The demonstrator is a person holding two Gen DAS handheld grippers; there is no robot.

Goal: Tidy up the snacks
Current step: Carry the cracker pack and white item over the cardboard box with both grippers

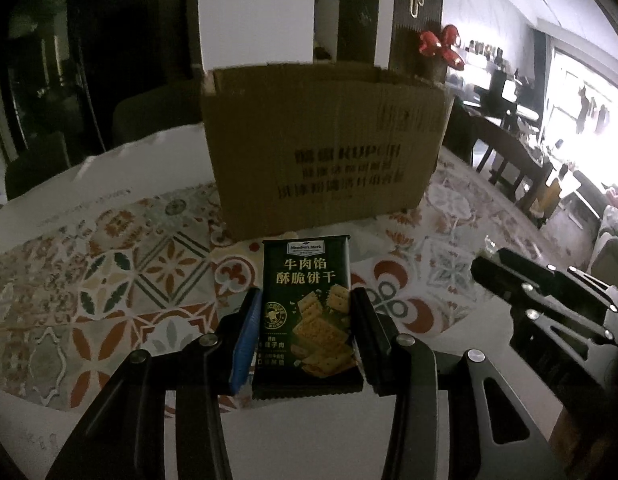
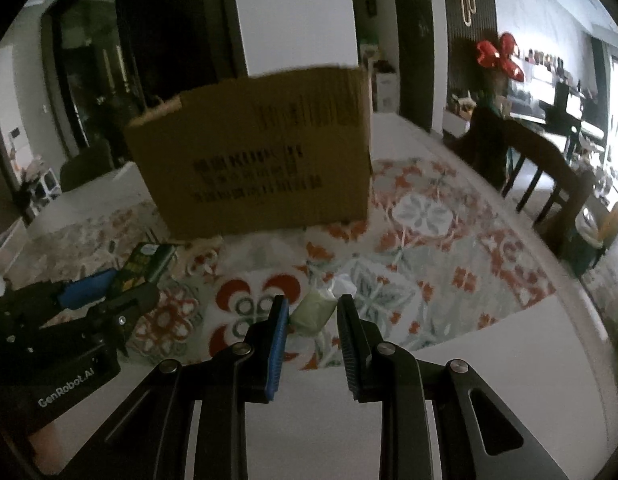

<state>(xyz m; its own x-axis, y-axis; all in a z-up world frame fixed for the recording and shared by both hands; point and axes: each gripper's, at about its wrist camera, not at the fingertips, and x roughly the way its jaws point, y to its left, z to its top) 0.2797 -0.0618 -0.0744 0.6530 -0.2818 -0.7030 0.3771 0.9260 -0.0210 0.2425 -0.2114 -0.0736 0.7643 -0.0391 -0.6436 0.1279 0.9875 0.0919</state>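
The left hand-held gripper is closed on a dark green cracker packet, its blue pad and black pad pressing the packet's two long edges. The packet stands upright between the pads, lifted off the surface, just in front of the cardboard box. A white label at the packet's top reads "Member's Mark"; below it large pale characters read "牛肉馅 酥脆饼干", with a round cow emblem and a picture of square crackers underneath. The smaller print lower down is too fine to read.

The box sits open-topped on a patterned cloth of red, green and grey tile motifs. Its near face carries dark print, with "KUPON"-like letters in the first line that are too blurred to be sure of, and a bar-like mark near the upper right.

The right hand-held gripper has its jaws drawn close together, with a small pale green pouch between the tips; the clear wrapper end shows above it. Whether the pads actually press the pouch cannot be told from this view. In the right wrist view the other tool's body reads "GenRobot.AI". A red bow hangs in the background, near a dark wooden chair.
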